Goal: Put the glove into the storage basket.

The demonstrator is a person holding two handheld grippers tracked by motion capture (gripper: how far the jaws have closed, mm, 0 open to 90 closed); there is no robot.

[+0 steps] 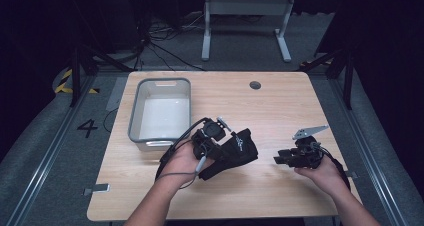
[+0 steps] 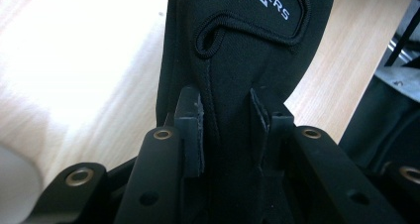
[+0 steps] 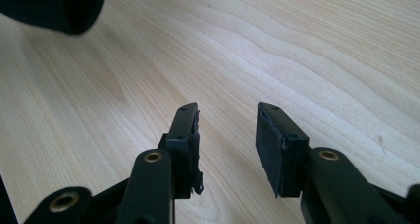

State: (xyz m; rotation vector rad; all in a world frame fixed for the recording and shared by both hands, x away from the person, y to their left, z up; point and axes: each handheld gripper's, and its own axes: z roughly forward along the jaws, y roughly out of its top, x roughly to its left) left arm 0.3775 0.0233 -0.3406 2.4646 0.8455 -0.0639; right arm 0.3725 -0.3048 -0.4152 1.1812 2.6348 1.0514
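Two grippers work over a wooden table [image 1: 280, 101]. Between the jaws of the left gripper [image 2: 225, 130] sits a black fabric glove [image 2: 237, 45], and both pads press into the cloth, so this gripper is clamped on it. The glove runs on past the jaw tips and away from them, hanging above the wood; white lettering sits on its far end. In the high view the same glove [image 1: 235, 153] juts out from the left gripper [image 1: 210, 138] toward the right gripper, lifted off the table with its shadow underneath.

The right gripper [image 3: 228, 135] has its jaws apart with bare wood showing between the pads; nothing is between them. A dark rounded edge of the glove [image 3: 54, 6] lies well beyond its jaw tips, off to the upper left of that view. In the high view the right gripper [image 1: 282, 158] points toward the glove with a clear gap of table between the two.

A grey plastic tub [image 1: 162, 111] stands beyond the left gripper, near it, on the side away from the right gripper. It does not lie between the two grippers. A small round hole [image 1: 255, 85] sits in the table far beyond both.

The high view gives the tub, both hands and the gap between the grippers. The left gripper view gives the pads biting the cloth and the stitching. The right gripper view gives the empty space between its pads.
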